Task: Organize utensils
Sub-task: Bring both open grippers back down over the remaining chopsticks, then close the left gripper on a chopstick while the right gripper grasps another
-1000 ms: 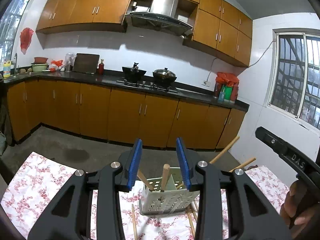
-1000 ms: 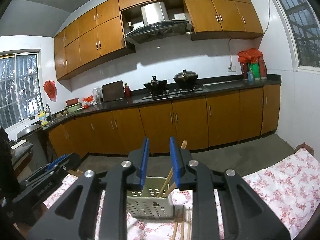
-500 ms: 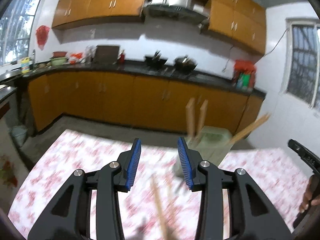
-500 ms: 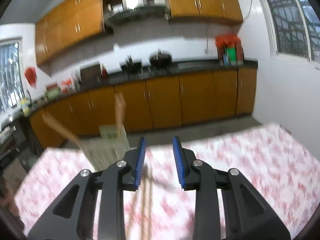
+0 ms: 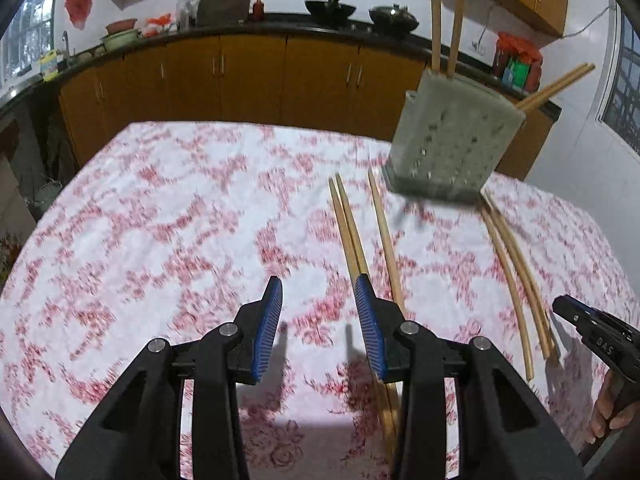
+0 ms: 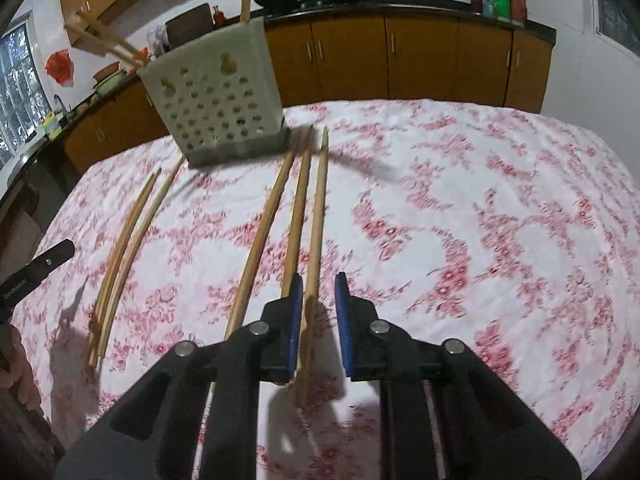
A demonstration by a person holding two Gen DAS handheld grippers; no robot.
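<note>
Right gripper (image 6: pixel 316 292): our jaws have just been closing, chopstick (image 6: pixel 314 240) between them, gap remains. Left gripper (image 5: pixel 318 300) open, empty; holder (image 5: pixel 452 140) ahead-right.

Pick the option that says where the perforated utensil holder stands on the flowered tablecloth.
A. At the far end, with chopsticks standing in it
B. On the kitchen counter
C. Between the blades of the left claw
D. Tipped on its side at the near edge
A: the utensil holder stands upright at the far end of the tablecloth, with chopsticks sticking out of its top.
</note>
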